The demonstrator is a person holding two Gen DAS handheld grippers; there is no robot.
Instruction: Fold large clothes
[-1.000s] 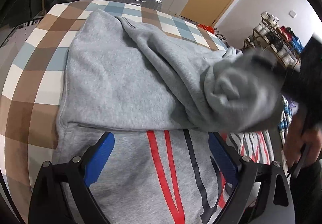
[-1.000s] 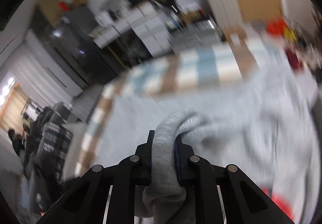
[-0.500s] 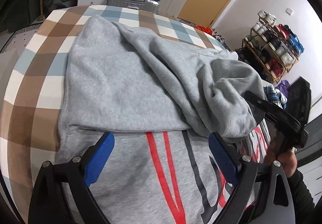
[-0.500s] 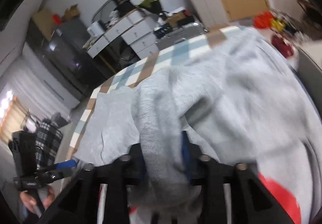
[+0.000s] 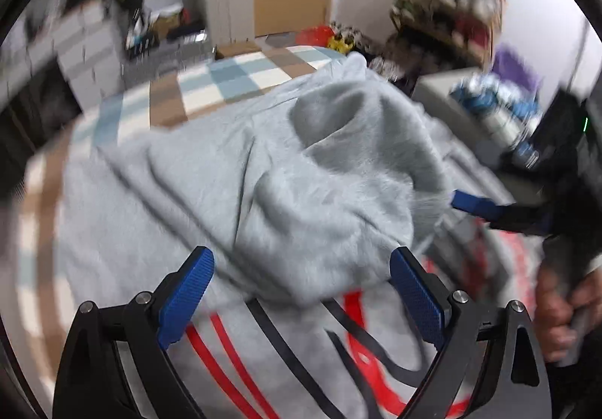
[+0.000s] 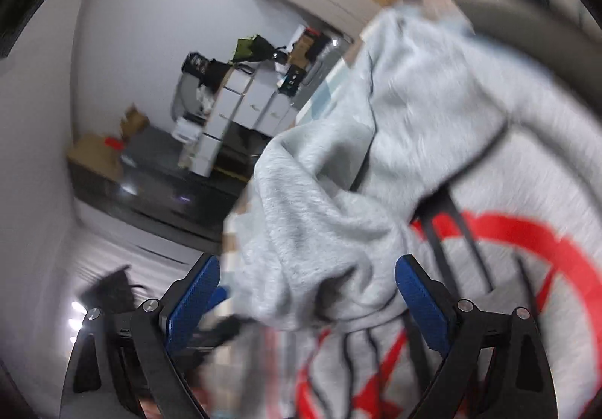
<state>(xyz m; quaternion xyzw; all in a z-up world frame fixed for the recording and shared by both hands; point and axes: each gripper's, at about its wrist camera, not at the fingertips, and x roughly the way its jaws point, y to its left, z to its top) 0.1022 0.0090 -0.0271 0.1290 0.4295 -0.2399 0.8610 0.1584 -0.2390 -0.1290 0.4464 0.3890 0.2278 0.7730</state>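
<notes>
Left wrist view shows the grey sweatshirt [image 5: 233, 193] spread over a checked bed cover [image 5: 240, 76], with its sleeve [image 5: 338, 170] thrown across the body as a loose, puffed heap in the middle of the frame. This heap is the main risk, in my judgement: the sleeve is not flat, so it may slide back toward the right side, or keep a thick crease inside the next fold. The red and black print [image 5: 338, 355] at the bottom of the frame lies partly under the sleeve end, so a careless pull there could drag the lower layer and spoil the edge already laid.

In the right wrist view the cuff end of the sleeve [image 6: 301, 268] hangs between the blue pads of the right gripper [image 6: 306, 291]. Its fingers [image 6: 421, 302] have just been opening and now stand wide apart, so the cloth is released; it rests between them but neither pad presses on it. If this gripper goes away too quickly, a pad could catch the fleece and lift it again.

The left gripper [image 5: 299, 293] has its fingers [image 5: 186, 298] also spread wide, holding nothing, above the printed front. Both views are blurred, so finer contact I cannot tell
</notes>
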